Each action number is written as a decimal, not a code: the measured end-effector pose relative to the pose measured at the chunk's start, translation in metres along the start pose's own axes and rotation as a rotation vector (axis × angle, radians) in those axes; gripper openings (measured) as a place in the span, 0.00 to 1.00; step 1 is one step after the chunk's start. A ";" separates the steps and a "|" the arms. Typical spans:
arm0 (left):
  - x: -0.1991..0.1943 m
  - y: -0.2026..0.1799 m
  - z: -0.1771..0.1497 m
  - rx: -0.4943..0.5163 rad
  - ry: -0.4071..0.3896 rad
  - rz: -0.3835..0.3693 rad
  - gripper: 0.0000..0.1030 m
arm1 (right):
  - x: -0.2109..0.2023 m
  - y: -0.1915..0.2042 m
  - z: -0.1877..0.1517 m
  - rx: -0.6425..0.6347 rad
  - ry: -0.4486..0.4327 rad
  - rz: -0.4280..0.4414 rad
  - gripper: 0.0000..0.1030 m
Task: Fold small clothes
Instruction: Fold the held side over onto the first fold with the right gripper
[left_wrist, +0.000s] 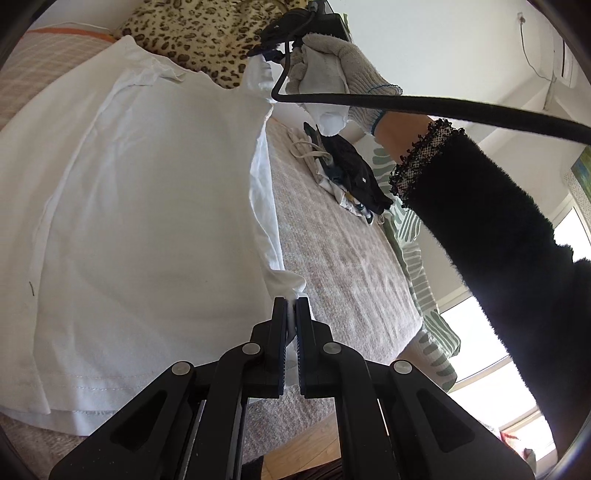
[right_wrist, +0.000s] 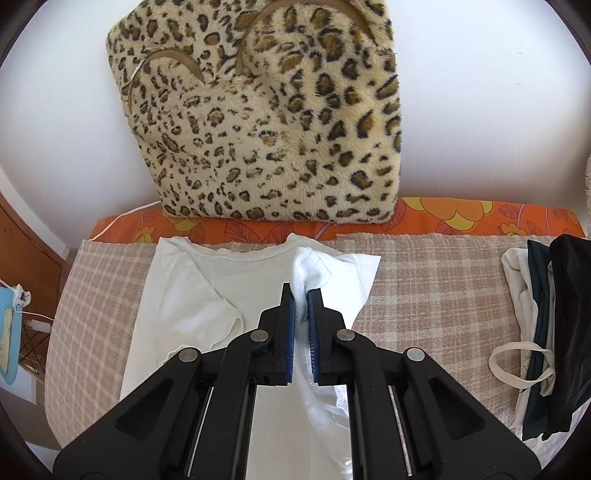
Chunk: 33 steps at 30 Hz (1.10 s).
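White T-shirt (right_wrist: 221, 295) spread on checked blanket (right_wrist: 424, 295), right gripper (right_wrist: 301, 295) clamped on its shoulder fold, left gripper (left_wrist: 291, 306) clamped on its side edge.

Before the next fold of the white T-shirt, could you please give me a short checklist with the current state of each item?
1. Left tool shut on the white T-shirt edge: ok.
2. Right tool shut on the shirt's fabric near the collar: ok.
3. Left sleeve already folded inward over the body: ok.
4. Held edge taut between the two tools: cannot tell.
5. Pile of dark and light clothes lies apart from the shirt on the checked cover: ok.
6. Leopard-print cushion stands beyond the collar, off the shirt: ok.
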<state>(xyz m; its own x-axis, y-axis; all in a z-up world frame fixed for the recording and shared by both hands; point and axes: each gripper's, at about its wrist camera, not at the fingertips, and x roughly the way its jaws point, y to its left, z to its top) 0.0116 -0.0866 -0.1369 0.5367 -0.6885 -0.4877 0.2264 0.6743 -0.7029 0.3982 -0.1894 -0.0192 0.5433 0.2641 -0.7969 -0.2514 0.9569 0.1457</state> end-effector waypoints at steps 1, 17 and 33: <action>-0.003 0.002 -0.001 -0.004 -0.004 0.002 0.03 | 0.003 0.008 0.000 -0.010 0.004 -0.002 0.07; -0.026 0.027 -0.004 -0.056 -0.053 0.050 0.03 | 0.056 0.096 -0.011 -0.134 0.072 -0.026 0.07; -0.041 0.023 -0.012 0.022 -0.082 0.129 0.02 | 0.065 0.107 -0.017 -0.135 0.071 -0.023 0.07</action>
<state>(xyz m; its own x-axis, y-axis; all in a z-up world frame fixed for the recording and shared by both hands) -0.0145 -0.0460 -0.1392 0.6271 -0.5724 -0.5283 0.1685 0.7619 -0.6255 0.3931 -0.0718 -0.0652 0.4936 0.2282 -0.8392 -0.3474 0.9364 0.0503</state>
